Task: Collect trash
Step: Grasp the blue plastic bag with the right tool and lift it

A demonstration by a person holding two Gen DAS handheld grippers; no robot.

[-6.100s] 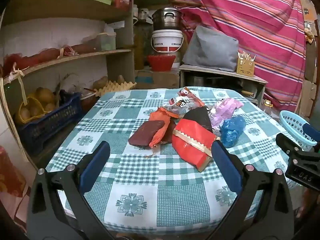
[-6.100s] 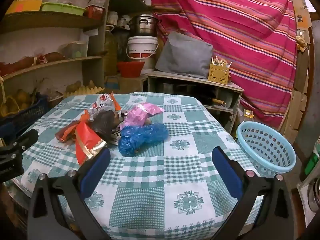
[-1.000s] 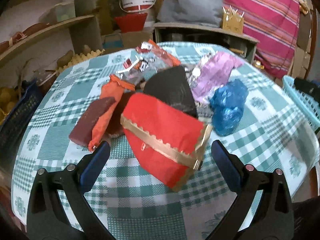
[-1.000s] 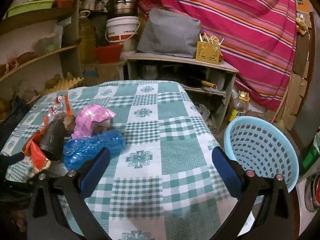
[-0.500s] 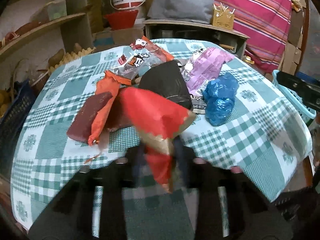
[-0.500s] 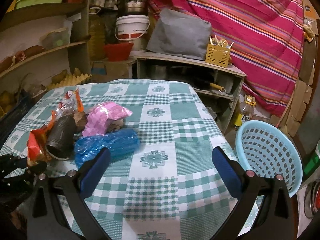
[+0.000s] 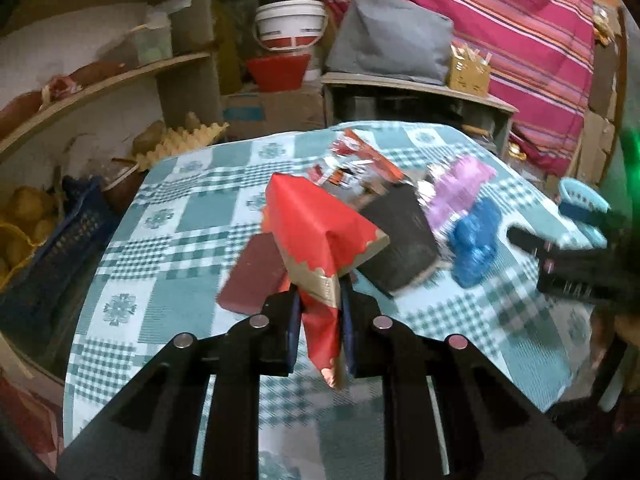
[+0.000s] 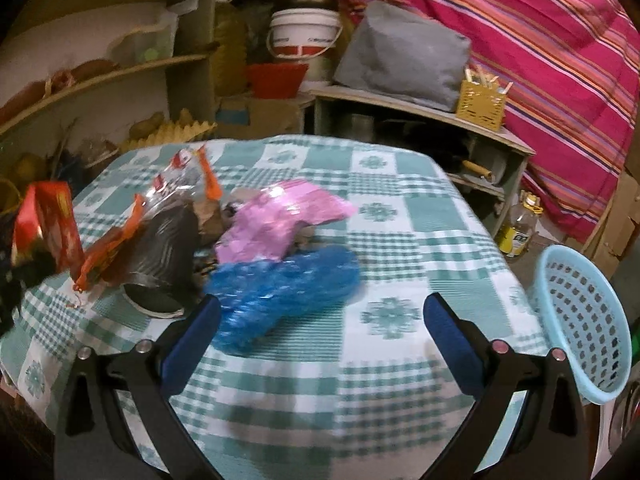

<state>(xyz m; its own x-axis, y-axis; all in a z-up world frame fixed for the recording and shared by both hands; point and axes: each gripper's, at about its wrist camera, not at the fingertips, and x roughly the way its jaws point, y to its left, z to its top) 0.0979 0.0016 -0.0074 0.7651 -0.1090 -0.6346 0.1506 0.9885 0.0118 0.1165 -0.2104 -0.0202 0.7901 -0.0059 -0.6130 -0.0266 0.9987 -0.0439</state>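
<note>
My left gripper (image 7: pixel 320 300) is still closing, and its pads pinch the lower edge of a red packet with a gold zigzag band (image 7: pixel 320 220), which hangs above the checked tablecloth (image 7: pixel 192 216). In the right wrist view the same red packet (image 8: pixel 52 220) is in the air at the far left. My right gripper (image 8: pixel 320 312) stands open just short of a crumpled blue bag (image 8: pixel 288 288), with nothing between its pads. The rest of the pile is a pink bag (image 8: pixel 280 216), a black cup (image 8: pixel 160 256), an orange wrapper (image 8: pixel 108 248) and a maroon packet (image 7: pixel 256 276).
A light blue plastic basket (image 8: pixel 580 320) stands off the table's right edge. Behind the table are shelves with a blue crate (image 7: pixel 52 248), a low bench with a grey cushion (image 8: pixel 400 56) and a striped pink cloth (image 8: pixel 540 40).
The left jaws came together on the red packet and raised it off the table. My right gripper swung left until the blue bag lay just ahead of its open fingers.
</note>
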